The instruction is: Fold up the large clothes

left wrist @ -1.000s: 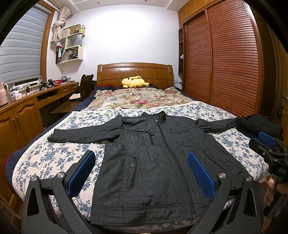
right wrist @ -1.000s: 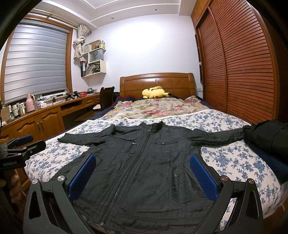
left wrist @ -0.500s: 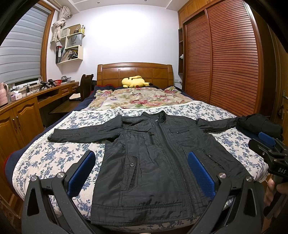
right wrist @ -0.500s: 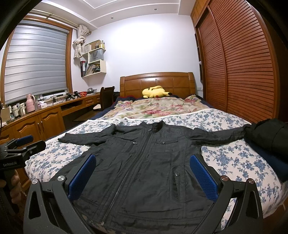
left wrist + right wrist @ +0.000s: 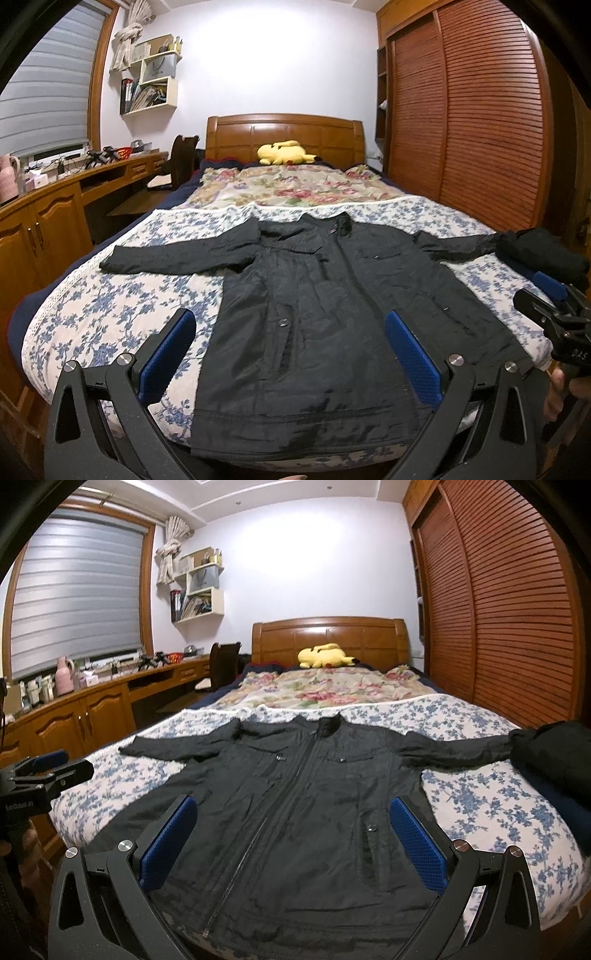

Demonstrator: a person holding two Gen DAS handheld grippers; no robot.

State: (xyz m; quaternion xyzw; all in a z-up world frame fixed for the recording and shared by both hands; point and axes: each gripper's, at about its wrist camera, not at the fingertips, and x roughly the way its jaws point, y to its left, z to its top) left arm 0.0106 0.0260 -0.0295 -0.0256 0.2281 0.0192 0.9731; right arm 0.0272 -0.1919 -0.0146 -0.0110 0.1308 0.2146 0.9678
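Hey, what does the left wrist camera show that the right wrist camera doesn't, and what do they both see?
Only the left wrist view shows the right gripper at its right edge, with fingers of the hand holding it below.

Only the right wrist view shows the left gripper at its left edge, plus the full window blind.

Both show the black jacket spread flat, front up, sleeves out, on the floral bedspread, a dark bundle at the end of one sleeve, the yellow plush toy, and each camera's own jaws open.
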